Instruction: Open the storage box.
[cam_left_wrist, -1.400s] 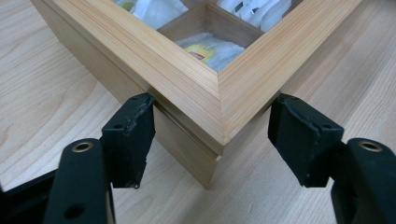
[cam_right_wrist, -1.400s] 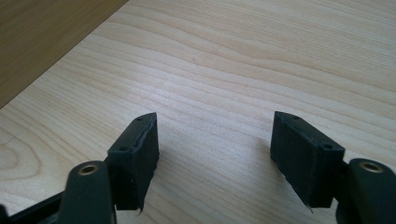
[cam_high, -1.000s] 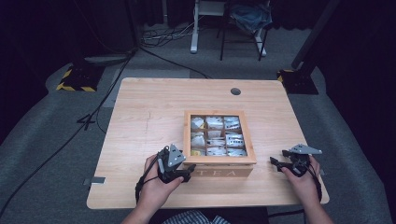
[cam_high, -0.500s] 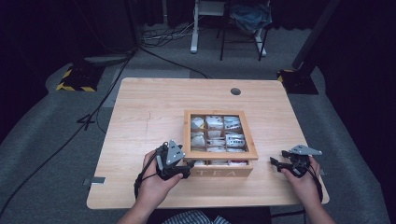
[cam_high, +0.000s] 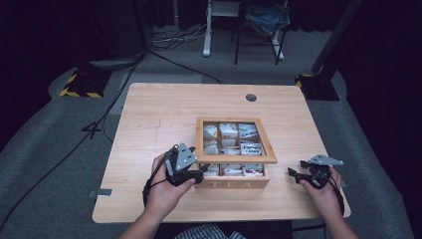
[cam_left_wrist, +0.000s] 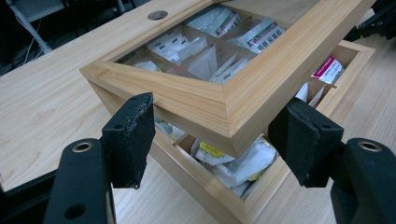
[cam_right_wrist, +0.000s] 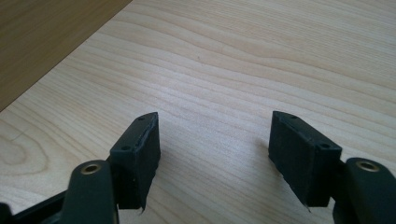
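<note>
a wooden tea box [cam_high: 234,177] sits near the front middle of the worktop [cam_high: 164,114], its front face lettered "tea". its framed lid [cam_high: 234,159] with a clear pane is raised a little at the front, so a gap shows between lid and box. sachets [cam_left_wrist: 238,163] lie in the compartments beneath.

the left hand-held gripper [cam_high: 191,172] is at the box's front left corner. in the left gripper view its black jaws are spread wide, one on each side of the lid's near corner [cam_left_wrist: 229,128], and neither pad [cam_left_wrist: 128,135] looks pressed against the wood; whether one touches underneath cannot be told. the lid seems propped up by the gripper rather than pinched.

the right hand-held gripper [cam_high: 298,175] rests low over bare worktop, well apart from the box on its right side. its jaws are spread too, with nothing between them except wood grain [cam_right_wrist: 215,93].

the step in hand appears to be opening the lid, and it is only begun: the lid is cracked, not swung back. the next move likely calls for the left gripper to carry the front edge upward and toward the far side, following the hinge arc, without letting the corner slip off the pad. the right gripper may need to steady the box base if it starts to slide or tip.
</note>
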